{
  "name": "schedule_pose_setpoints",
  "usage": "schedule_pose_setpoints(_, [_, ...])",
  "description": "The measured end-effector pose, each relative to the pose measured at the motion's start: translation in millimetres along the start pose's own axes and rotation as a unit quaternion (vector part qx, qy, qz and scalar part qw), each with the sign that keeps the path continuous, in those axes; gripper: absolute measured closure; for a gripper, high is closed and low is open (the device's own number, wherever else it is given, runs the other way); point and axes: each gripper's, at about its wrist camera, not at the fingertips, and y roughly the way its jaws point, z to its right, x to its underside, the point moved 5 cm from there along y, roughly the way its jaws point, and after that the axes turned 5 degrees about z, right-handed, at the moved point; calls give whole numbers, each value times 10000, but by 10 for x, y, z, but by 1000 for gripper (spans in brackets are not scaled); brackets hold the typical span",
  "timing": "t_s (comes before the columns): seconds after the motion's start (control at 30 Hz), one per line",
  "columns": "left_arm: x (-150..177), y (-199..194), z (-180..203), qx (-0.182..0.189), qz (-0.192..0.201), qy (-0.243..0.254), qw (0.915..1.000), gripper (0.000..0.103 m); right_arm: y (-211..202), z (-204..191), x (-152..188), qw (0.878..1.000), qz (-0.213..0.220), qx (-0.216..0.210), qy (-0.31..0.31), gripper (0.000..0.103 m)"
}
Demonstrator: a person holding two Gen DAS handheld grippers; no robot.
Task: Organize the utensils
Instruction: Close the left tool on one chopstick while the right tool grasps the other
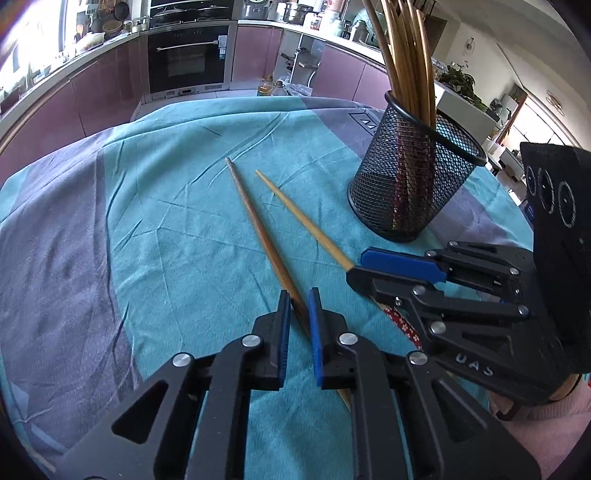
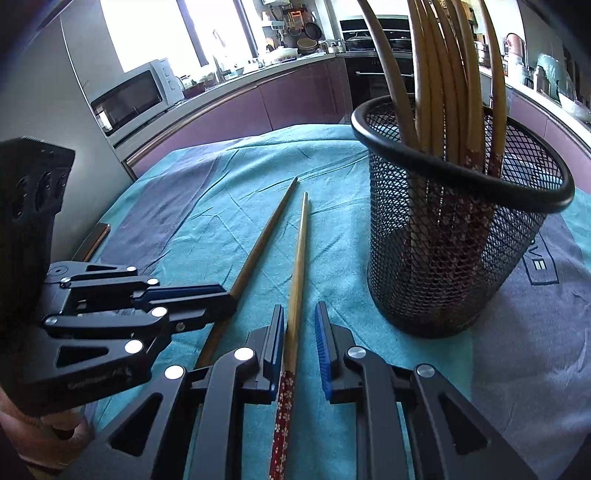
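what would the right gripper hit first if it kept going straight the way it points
Probably the teal tablecloth, sliding along the lighter chopstick between its fingers; the mesh holder stands right of that line.

Daylight floods through a window [image 2: 147, 33] into a kitchen lined with purple cabinets [image 1: 107, 92]; a built-in oven [image 1: 188, 59] stands beyond the teal tablecloth [image 1: 177, 229], a white microwave [image 2: 136, 96] far left.

Teal-and-grey tablecloth [image 1: 166, 221], built-in oven [image 1: 188, 59], white microwave [image 2: 136, 96], purple kitchen cabinets [image 1: 107, 96]
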Motion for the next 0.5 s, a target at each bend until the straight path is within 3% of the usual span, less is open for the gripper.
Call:
schedule_pose_setpoints(0.07, [20,-17,6,17,-12,19,10000,93,-6,31,7,9999,0,-40,128,97])
schedule_pose_setpoints(0.23, [39,-54,-22,155,-99,-34,9998,93,-34,76,27,9991,16,-168,384,97])
schedule_pose_setpoints(0.5, [-144,-64,-68,58,104,-65,9999,89,8,11,6,9998,9,-17,195,97])
